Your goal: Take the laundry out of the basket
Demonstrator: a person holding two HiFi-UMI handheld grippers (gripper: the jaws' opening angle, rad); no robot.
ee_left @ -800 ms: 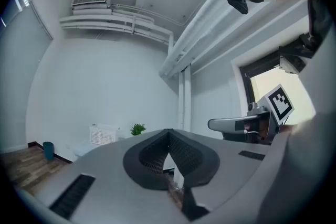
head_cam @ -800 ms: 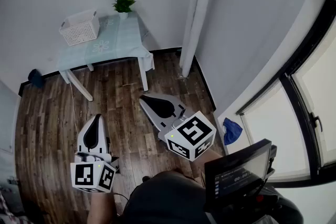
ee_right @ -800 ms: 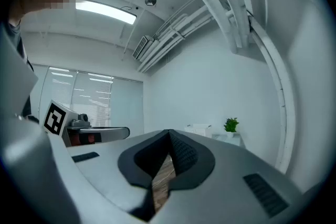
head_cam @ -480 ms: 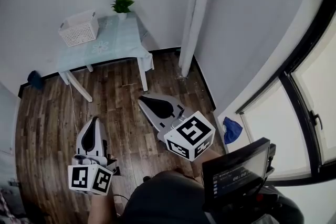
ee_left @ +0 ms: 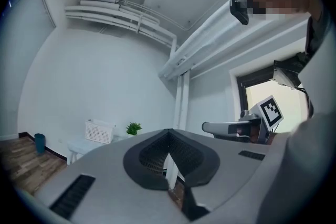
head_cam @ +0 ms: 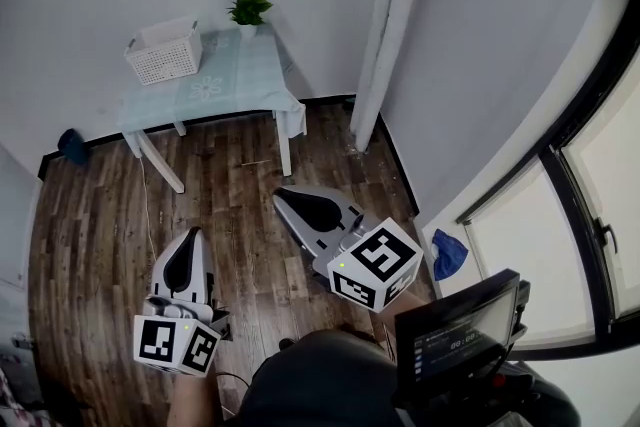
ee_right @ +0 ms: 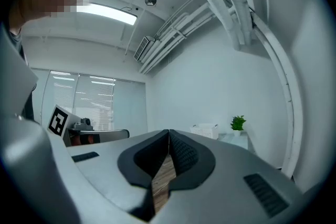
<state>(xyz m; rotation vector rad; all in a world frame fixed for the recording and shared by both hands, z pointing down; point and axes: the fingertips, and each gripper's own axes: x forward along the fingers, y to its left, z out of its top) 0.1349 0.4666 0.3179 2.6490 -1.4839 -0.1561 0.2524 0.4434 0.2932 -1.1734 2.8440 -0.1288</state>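
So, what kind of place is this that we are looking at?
Probably a small, sparely furnished room indoors, perhaps in a flat or a test space. It has a wood floor, a small table in the corner with a basket and a plant, and a big window.

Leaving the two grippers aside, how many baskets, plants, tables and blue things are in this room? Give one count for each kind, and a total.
White perforated plastic basket: 1
Small green potted plant: 1
Small table with pale green cloth: 1
Blue things: 2 (blue thing by the left wall, blue thing by the window)
Total: 5
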